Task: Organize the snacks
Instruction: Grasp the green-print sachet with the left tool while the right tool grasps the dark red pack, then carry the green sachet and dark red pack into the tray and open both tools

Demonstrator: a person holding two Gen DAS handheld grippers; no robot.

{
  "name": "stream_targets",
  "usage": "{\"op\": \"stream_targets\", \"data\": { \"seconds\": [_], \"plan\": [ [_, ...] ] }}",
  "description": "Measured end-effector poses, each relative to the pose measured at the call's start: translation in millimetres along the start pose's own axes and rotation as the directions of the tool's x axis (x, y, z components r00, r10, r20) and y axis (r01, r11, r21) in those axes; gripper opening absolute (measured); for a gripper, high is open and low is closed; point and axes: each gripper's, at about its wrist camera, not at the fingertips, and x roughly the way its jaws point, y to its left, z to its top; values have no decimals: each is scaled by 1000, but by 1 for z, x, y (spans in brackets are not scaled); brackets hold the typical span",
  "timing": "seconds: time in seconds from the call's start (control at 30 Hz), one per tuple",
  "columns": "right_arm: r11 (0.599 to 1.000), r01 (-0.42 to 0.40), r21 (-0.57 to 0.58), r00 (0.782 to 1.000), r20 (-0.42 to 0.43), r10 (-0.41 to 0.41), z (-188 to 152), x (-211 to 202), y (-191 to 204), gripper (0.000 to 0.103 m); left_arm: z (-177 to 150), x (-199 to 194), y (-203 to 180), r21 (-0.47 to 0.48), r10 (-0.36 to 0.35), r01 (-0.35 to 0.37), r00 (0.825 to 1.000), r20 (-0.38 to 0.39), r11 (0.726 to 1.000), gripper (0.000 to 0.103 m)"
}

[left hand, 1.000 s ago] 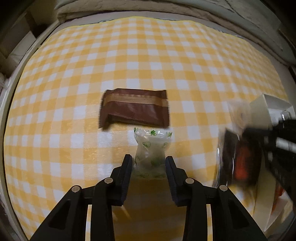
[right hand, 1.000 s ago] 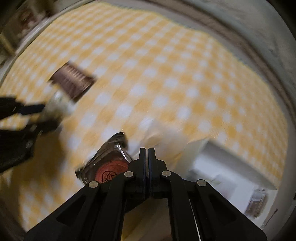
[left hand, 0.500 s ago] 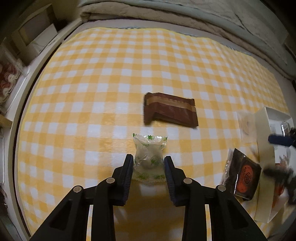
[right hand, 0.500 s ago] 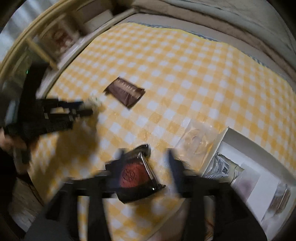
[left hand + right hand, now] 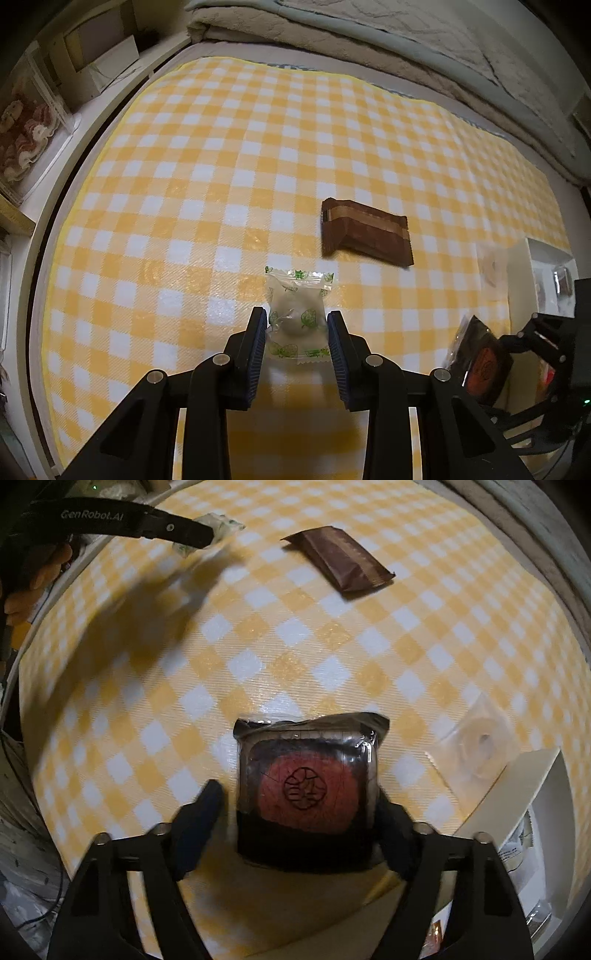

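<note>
My left gripper point(image 5: 296, 328) is shut on a clear candy packet with green print point(image 5: 298, 314) and holds it above the yellow checked cloth point(image 5: 221, 166). A brown snack bar point(image 5: 365, 232) lies beyond it. My right gripper point(image 5: 299, 812) is open, its fingers on either side of a dark packet with a red round cake point(image 5: 308, 790) that lies on the cloth; the left finger stands apart from it. The same packet shows at the right of the left wrist view point(image 5: 480, 363). A clear packet with a pale ring point(image 5: 476, 744) lies beside a white box point(image 5: 517, 794).
The white box point(image 5: 546, 266) holds several small packets. The brown bar also shows far off in the right wrist view point(image 5: 341, 563), with the left gripper's arm point(image 5: 122, 518) at top left. A folded blanket point(image 5: 369, 44) lies behind the table; shelves stand at the left.
My right gripper has opened and come down around the dark red-cake packet, which now lies on the cloth. My left gripper has lifted and pulled back with the candy packet.
</note>
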Motion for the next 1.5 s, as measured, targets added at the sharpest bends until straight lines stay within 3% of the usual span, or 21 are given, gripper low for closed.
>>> {"op": "stream_targets", "data": {
  "seconds": [0.1, 0.17, 0.37, 0.63, 0.83, 1.2, 1.5],
  "plan": [
    [999, 30, 23, 1000, -7, -30, 0, 1, 2, 65, -3, -6, -1, 4, -1, 1, 1000, 8, 1000, 33],
    [997, 49, 52, 999, 6, -49, 4, -2, 4, 64, -4, -7, -22, 3, 2, -2, 1000, 18, 1000, 32],
    [984, 60, 166, 988, 127, -82, 8, -34, -2, 64, -13, -45, -32, -41, 7, -3, 995, 100, 999, 32],
    [971, 67, 230, 954, 270, -129, 9, -77, 6, 64, -35, -96, -34, -69, 7, 7, 982, 190, 998, 32],
    [950, 57, 306, 910, 375, -175, 7, -117, 13, 64, -59, -138, -43, -66, 22, -5, 965, 260, 998, 32],
    [907, 25, 420, 814, 519, -262, -38, -187, 9, 64, -114, -217, -71, -29, -33, 48, 923, 384, 998, 32],
    [859, 23, 512, 764, 545, -345, -94, -222, -9, 64, -133, -234, -114, 46, -91, 79, 916, 390, 996, 32]
  ]
}}
